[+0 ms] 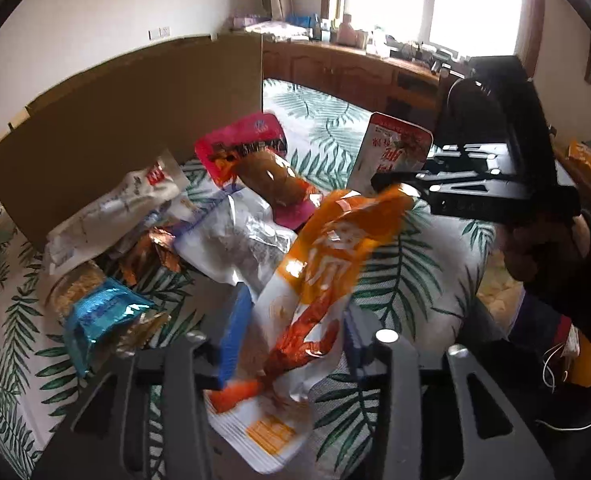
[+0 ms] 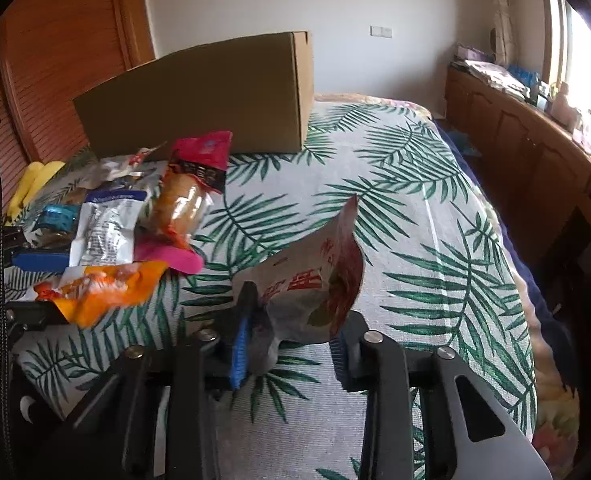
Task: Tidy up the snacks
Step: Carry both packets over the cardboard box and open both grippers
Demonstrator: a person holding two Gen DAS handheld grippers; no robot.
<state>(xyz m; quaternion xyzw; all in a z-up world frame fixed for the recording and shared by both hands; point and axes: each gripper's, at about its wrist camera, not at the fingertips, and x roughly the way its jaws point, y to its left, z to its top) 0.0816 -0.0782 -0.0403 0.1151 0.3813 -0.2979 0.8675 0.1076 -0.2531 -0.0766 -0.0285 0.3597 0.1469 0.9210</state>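
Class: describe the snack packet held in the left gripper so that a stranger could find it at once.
Start at the big cardboard box on the leaf-print cloth. Nearer than the snack pile before it, the orange-and-white packet hangs between the left gripper fingers. Only it shows a red crayfish.

No clean readable text anywhere. Large white Chinese characters on orange packet (image 1: 327,248), blurred, not decipherable. Red Chinese characters on white-and-red pouch (image 1: 391,148), seen upside down in left wrist view; same pouch (image 2: 315,280) in right wrist view shows red characters too, warped by creases, unreadable. Small white logo mark on pink packet (image 1: 255,128), too small to make out. Red label patch with white marks on white bag (image 1: 151,188), illegible. Fine grey print on silver-white pouch (image 2: 103,232) plus faint line on its blue top band, too small. No numbers or brand names resolvable
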